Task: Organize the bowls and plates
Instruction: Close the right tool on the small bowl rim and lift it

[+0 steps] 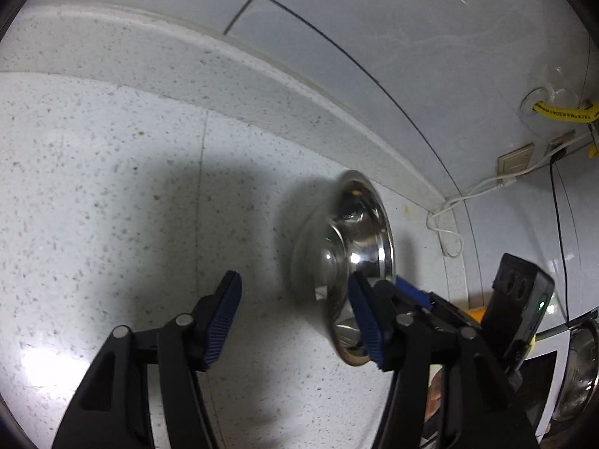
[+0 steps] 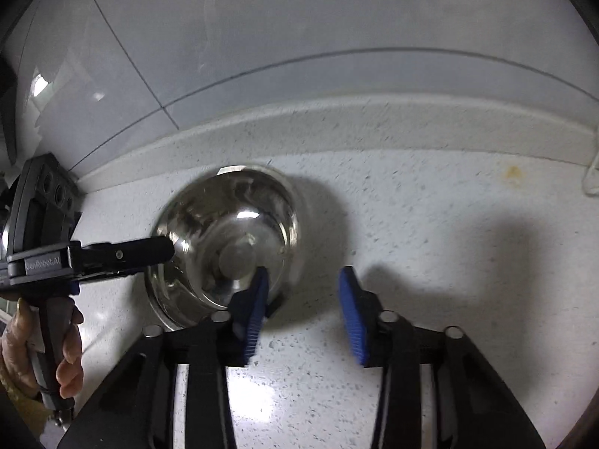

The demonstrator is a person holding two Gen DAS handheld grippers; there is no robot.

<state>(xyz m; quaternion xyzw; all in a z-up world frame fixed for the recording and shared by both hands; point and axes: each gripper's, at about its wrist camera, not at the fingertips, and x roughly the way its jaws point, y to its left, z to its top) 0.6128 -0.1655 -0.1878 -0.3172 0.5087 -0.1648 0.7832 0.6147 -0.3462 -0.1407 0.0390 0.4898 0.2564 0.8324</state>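
Note:
A shiny steel bowl (image 2: 224,239) sits on the speckled white countertop (image 2: 411,224) near the back ledge. It also shows in the left wrist view (image 1: 352,258), with its rim beside my left gripper's right finger. My left gripper (image 1: 295,321) is open and empty, its fingers spread wide; in the right wrist view it (image 2: 164,250) reaches the bowl's left rim. My right gripper (image 2: 305,314) is open, its left pad over the bowl's near rim, its right pad over bare counter.
A raised ledge (image 1: 224,60) and tiled wall (image 2: 299,37) run behind the counter. A wall socket (image 1: 514,161) with white cable (image 1: 449,217) and yellow tag (image 1: 561,110) is at right. Another steel vessel (image 1: 578,370) stands at far right.

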